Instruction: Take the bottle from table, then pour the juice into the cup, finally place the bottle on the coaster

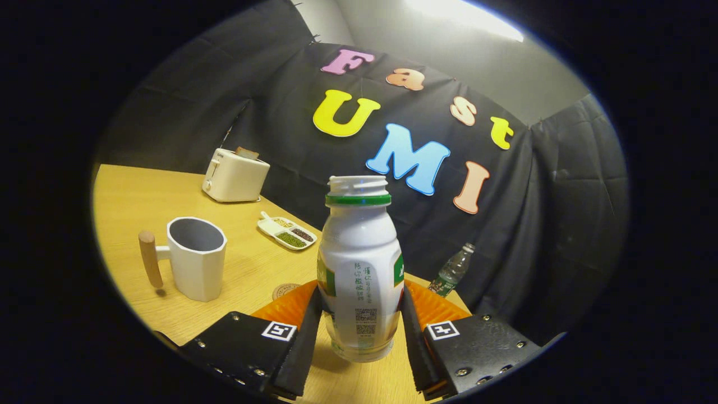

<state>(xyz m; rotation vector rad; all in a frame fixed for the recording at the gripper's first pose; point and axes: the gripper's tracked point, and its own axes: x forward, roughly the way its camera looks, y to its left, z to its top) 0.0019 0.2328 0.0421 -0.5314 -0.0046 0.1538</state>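
A white juice bottle [359,264] with a green neck ring and an uncapped mouth stands upright between my fingers. My gripper [360,314] is shut on it, both fingers pressing its lower sides. Its base is close to the wooden table [129,196]; I cannot tell whether it touches. A white angular cup [196,258] with a wooden handle stands ahead and to the left, and looks empty. The round brown coaster [286,290] lies between the cup and the bottle, partly hidden by my left finger.
A cream toaster [234,177] stands at the far side of the table by the booth wall. A white divided tray [287,231] of grains lies beyond the cup. A clear plastic water bottle [453,270] stands beyond my right finger near the table's edge.
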